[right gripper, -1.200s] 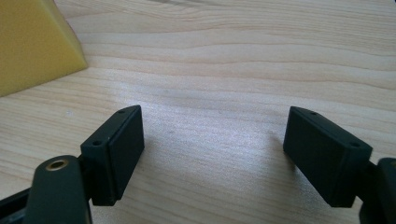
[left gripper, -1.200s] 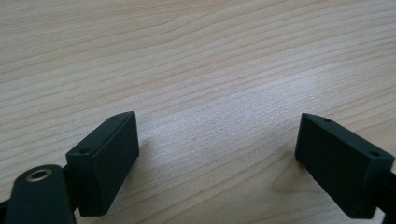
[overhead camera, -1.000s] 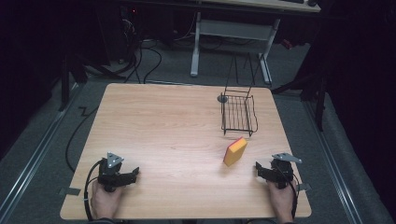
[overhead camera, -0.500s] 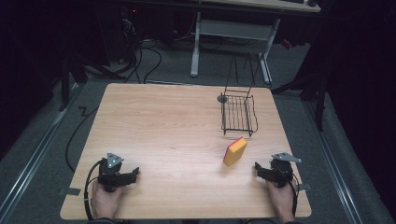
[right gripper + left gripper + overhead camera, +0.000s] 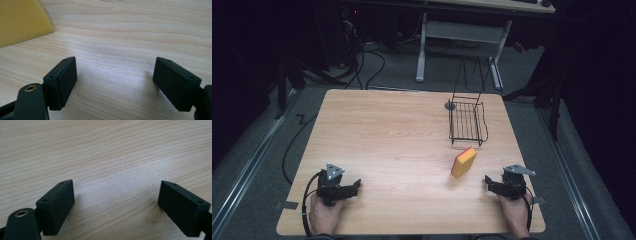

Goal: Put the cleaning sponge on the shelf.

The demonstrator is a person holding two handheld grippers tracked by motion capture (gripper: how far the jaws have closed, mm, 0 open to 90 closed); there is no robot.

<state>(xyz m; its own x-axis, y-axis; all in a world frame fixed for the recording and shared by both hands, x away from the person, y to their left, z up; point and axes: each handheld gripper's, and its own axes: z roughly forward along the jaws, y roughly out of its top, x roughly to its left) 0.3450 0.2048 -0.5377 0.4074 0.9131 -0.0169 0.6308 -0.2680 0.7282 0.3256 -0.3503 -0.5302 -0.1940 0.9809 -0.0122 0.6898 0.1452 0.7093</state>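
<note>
Wooden desk [image 5: 402, 145] seen from above, with two hand-held claws at its near edge. No brand, label or writing is legible on any item.

Left claw [image 5: 354, 186]: rests at the near left of the desk in a person's left hand [image 5: 324, 215], jaws pointing toward the right. In the left gripper view its jaws are spread wide over bare wood grain, with nothing between them.

Right claw [image 5: 488, 181]: rests at the near right in the right hand [image 5: 514, 215], jaws pointing left toward the sponge. Its jaws have just been opening; in the right gripper view they are spread, with bare wood between the pads.

Sponge [image 5: 463, 162]: a yellow block with an orange top face, lying on the desk just left of and beyond the right claw, apart from it. Its yellow side fills the upper left corner of the right gripper view [image 5: 22, 21].

Rack [image 5: 467, 121]: a black wire basket standing beyond the sponge, near the far right of the desk. A small dark disc [image 5: 450, 105] lies at its far left corner.

Nothing lies between the right claw and the sponge. Cables [image 5: 362, 65] run on the floor behind the desk.
</note>
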